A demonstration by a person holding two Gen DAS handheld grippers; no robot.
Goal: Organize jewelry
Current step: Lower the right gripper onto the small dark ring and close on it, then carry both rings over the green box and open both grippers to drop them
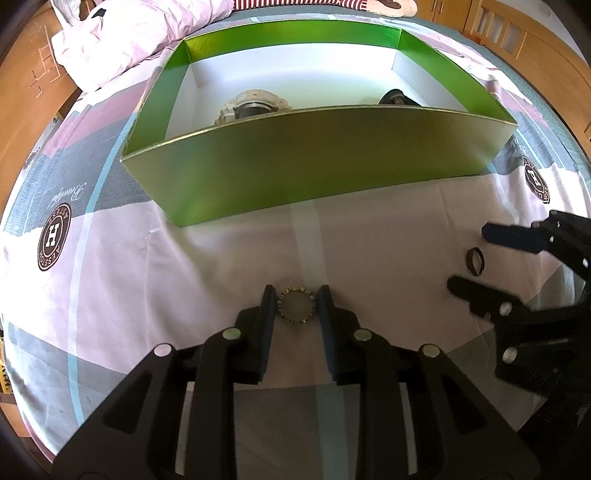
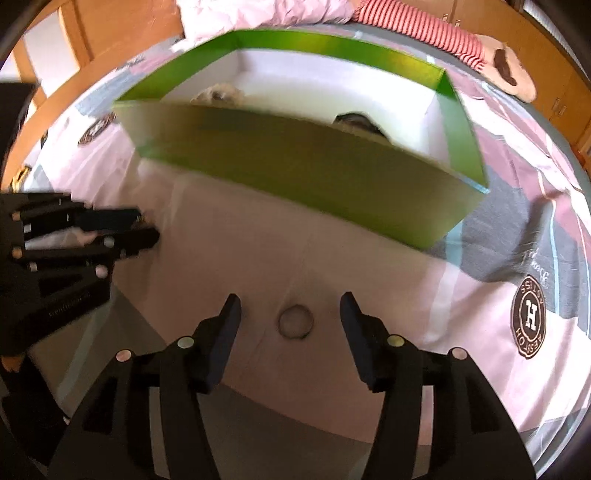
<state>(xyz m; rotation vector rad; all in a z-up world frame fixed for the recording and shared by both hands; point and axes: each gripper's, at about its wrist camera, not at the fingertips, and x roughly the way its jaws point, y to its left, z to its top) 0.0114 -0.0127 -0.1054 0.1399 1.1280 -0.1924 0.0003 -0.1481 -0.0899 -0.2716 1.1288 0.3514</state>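
A green box (image 1: 317, 162) with a white inside stands on the bed; it also shows in the right wrist view (image 2: 306, 166). In it lie a white watch (image 1: 253, 105) and a dark watch (image 1: 397, 98). My left gripper (image 1: 297, 301) is closed around a beaded bracelet (image 1: 295, 305) that lies on the sheet, its pads touching both sides. My right gripper (image 2: 291, 308) is open, its fingers on either side of a dark ring (image 2: 295, 321) on the sheet, not touching it. The ring (image 1: 474, 260) and the right gripper (image 1: 469, 258) also show in the left wrist view.
The bed has a pink, grey and white sheet (image 1: 207, 266) with round logo prints (image 1: 53, 236). A crumpled pink duvet (image 1: 122, 33) lies behind the box on the left. A striped plush toy (image 2: 461, 40) lies at the back. Wooden furniture (image 1: 517, 33) surrounds the bed.
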